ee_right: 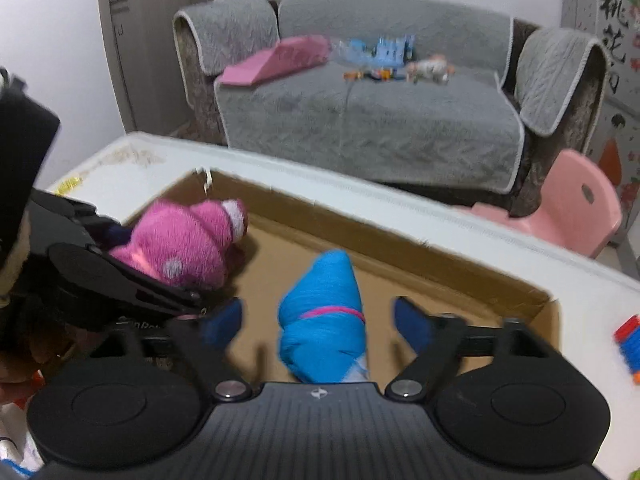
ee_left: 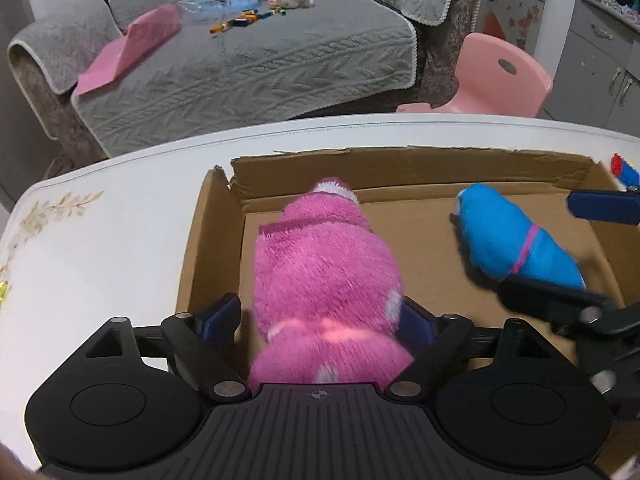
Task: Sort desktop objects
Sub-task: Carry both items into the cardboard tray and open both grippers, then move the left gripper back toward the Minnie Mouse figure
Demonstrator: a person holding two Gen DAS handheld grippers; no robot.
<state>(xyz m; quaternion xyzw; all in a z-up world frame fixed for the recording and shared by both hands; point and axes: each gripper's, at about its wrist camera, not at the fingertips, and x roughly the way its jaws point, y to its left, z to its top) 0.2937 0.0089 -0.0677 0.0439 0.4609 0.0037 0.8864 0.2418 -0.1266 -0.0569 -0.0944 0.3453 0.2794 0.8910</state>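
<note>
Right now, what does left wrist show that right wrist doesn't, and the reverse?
Left wrist only: the box's torn left corner and floral print on the table. Right wrist only: a door, wall lettering at far right, and the blue toy lying clear of the open right fingers. Both: pink toy and blue toy in the box, grey sofa, pink chair.

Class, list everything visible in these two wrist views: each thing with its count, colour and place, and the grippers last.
Pink plush: 1, pink, in box, left.
Blue plush: 1, blue with pink band, in box, right.
Box: 1, brown cardboard, on table.
Table: 1, white.
Sofa: 1, grey cover, behind table; toys and pink board on it.
Chair: 1, pink, beside sofa.
Left gripper: black, open around pink plush.
Right gripper: black, open around blue plush.
</note>
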